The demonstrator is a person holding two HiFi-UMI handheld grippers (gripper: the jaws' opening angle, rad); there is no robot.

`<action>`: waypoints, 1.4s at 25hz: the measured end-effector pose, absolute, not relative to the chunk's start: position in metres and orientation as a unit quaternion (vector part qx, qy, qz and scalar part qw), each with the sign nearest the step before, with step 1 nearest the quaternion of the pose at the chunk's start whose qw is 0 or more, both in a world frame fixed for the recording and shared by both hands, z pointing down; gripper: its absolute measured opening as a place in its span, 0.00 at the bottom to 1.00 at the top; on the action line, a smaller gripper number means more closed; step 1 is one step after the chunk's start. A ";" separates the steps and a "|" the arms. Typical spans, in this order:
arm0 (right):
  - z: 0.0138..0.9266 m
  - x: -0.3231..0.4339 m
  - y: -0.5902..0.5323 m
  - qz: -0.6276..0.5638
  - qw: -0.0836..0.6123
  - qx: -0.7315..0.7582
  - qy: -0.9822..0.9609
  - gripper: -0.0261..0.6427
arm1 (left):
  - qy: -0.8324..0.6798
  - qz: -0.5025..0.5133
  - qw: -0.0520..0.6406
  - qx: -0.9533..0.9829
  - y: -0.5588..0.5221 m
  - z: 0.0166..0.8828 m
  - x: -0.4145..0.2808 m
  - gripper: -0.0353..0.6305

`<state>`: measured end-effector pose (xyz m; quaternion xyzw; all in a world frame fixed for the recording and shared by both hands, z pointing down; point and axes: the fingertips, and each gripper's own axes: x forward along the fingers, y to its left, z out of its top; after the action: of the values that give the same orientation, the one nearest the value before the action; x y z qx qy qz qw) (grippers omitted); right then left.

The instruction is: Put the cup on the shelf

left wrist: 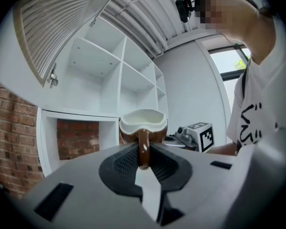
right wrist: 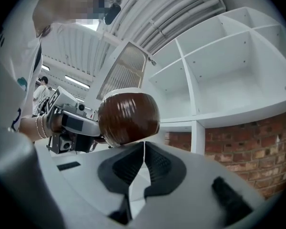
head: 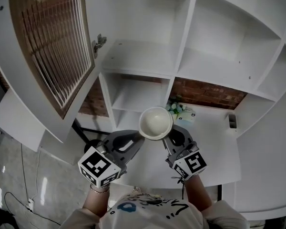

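A cup [head: 156, 123], brown outside and cream inside, hangs upright in the air over the white counter [head: 214, 147], in front of the shelf unit. My left gripper [head: 139, 140] is shut on the cup's brown handle [left wrist: 143, 149], with the bowl of the cup [left wrist: 143, 125] just beyond its tips. My right gripper [head: 168, 138] is shut with nothing between its pads. Its tips [right wrist: 144, 146] sit right under the cup's brown side [right wrist: 128, 118]; whether they touch it I cannot tell.
White open shelf compartments [head: 143, 56] rise behind the cup, with a brick wall [head: 205, 92] showing in the lower ones. A slatted cabinet door [head: 52, 46] stands open at the left. A small greenish package [head: 181, 111] and a dark object [head: 232, 120] lie on the counter.
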<state>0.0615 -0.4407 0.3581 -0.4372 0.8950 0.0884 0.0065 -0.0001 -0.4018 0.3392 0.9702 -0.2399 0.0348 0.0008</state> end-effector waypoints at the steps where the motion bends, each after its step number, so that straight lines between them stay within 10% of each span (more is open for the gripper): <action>1: 0.353 0.062 -0.446 0.093 0.011 -0.442 0.892 0.08 | -0.240 0.033 -0.004 0.970 -0.407 0.335 0.000 0.14; 35: 0.209 0.090 -0.561 0.162 0.048 -0.488 0.856 0.08 | -0.393 -0.001 -0.093 0.915 -0.554 0.210 0.016 0.13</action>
<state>0.0899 -0.5609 0.2092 -0.4884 0.8561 0.1621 0.0475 0.0162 -0.5537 0.2104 0.9146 -0.3934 -0.0008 -0.0933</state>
